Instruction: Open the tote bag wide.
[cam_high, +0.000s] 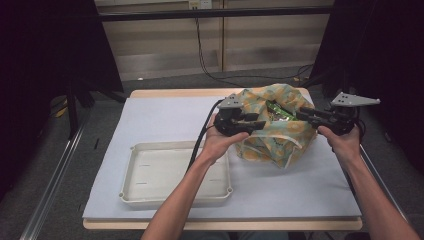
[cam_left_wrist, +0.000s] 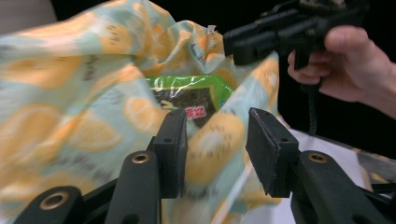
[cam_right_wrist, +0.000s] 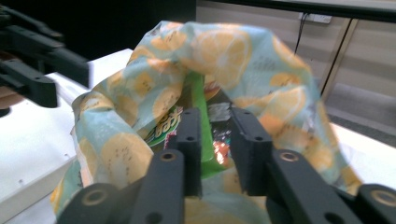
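A cloth bag (cam_high: 275, 142) printed with orange slices stands at the back right of the table, its mouth open. A green snack packet (cam_high: 278, 110) shows inside it. My left gripper (cam_high: 260, 121) is at the bag's left rim, pointing right. Its jaws are open in the left gripper view (cam_left_wrist: 217, 140), with the bag's cloth (cam_left_wrist: 70, 93) and the packet (cam_left_wrist: 191, 93) just beyond them. My right gripper (cam_high: 303, 113) is at the right rim, pointing left. It is open (cam_right_wrist: 218, 135), and the packet (cam_right_wrist: 197, 91) and the bag (cam_right_wrist: 224, 51) lie past the gap.
An empty cream plastic tray (cam_high: 175, 197) sits at the front left on the pale grey mat (cam_high: 150, 120). Dark stands and curtains flank the table. Cables run over the floor behind it. The mat between tray and bag is bare.
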